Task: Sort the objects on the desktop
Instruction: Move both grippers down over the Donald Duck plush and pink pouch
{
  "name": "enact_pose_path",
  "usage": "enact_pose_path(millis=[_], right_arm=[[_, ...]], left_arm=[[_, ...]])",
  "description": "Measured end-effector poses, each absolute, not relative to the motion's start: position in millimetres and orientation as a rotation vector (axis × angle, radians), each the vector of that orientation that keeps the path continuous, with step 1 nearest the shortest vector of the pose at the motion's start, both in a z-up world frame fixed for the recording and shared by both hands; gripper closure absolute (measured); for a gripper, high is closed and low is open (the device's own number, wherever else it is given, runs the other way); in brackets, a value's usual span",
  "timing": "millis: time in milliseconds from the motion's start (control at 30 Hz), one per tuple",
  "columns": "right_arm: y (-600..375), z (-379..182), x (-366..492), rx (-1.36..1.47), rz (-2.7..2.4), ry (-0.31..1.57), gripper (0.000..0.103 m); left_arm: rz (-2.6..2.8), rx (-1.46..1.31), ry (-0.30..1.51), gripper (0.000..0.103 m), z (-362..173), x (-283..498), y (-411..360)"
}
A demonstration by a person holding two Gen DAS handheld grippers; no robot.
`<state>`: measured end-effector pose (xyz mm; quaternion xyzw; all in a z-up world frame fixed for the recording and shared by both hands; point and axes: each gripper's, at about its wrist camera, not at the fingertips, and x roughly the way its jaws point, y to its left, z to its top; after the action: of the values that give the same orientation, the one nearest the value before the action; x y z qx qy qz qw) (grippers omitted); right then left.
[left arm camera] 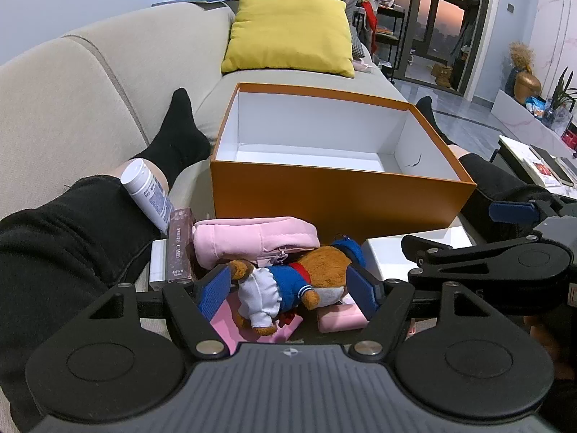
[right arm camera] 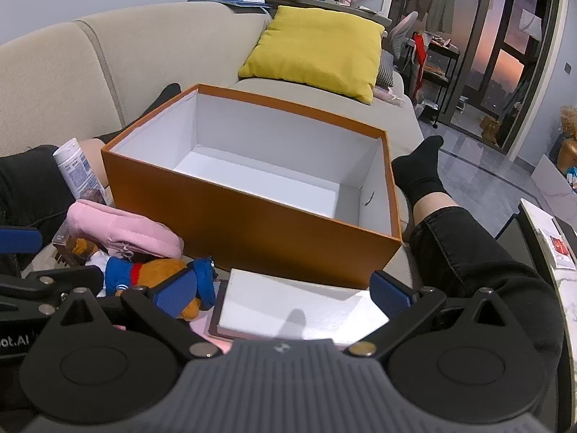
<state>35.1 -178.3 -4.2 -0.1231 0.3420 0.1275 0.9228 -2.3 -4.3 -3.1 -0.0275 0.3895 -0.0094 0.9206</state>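
An open orange box (left arm camera: 339,195) with a white, empty inside stands ahead on the sofa; it also shows in the right wrist view (right arm camera: 252,223). My left gripper (left arm camera: 288,288) has its blue pads on either side of a brown plush bear (left arm camera: 288,281) in a blue sailor top, closing on it. A pink pouch (left arm camera: 252,240), a white tube (left arm camera: 146,191) and a brown card box (left arm camera: 179,249) lie beside it. My right gripper (right arm camera: 285,296) is open over a white flat box (right arm camera: 299,310).
Pink flat items (left arm camera: 339,315) lie under the bear. The person's legs in black socks (left arm camera: 176,133) flank the box. A yellow cushion (left arm camera: 292,32) rests on the beige sofa (left arm camera: 108,72). A marble table (right arm camera: 551,252) stands at the right.
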Motion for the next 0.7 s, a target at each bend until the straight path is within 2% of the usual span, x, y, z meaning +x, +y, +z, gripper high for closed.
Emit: enact_pose_path(millis=[500,600,667,700], right_arm=[[-179.7,-6.8,39.0,-0.215,0.308,0.739,0.001],[-181.2,-7.5,39.8,-0.213,0.317,0.740,0.003],[-181.9,-8.8,41.5,-0.209,0.334,0.752,0.016],[-182.2,-9.9,43.0,-0.209,0.346,0.765,0.020]], left_arm=[[-0.029,-0.053,0.815,0.020,-3.4,-1.8,-2.8],[-0.044,-0.042,0.825,0.025,-4.4,-2.1,-2.7],[-0.056,-0.027,0.834,0.030,-4.9,-1.9,-1.9],[-0.064,-0.016,0.839,0.033,-4.6,-1.5,-0.9]])
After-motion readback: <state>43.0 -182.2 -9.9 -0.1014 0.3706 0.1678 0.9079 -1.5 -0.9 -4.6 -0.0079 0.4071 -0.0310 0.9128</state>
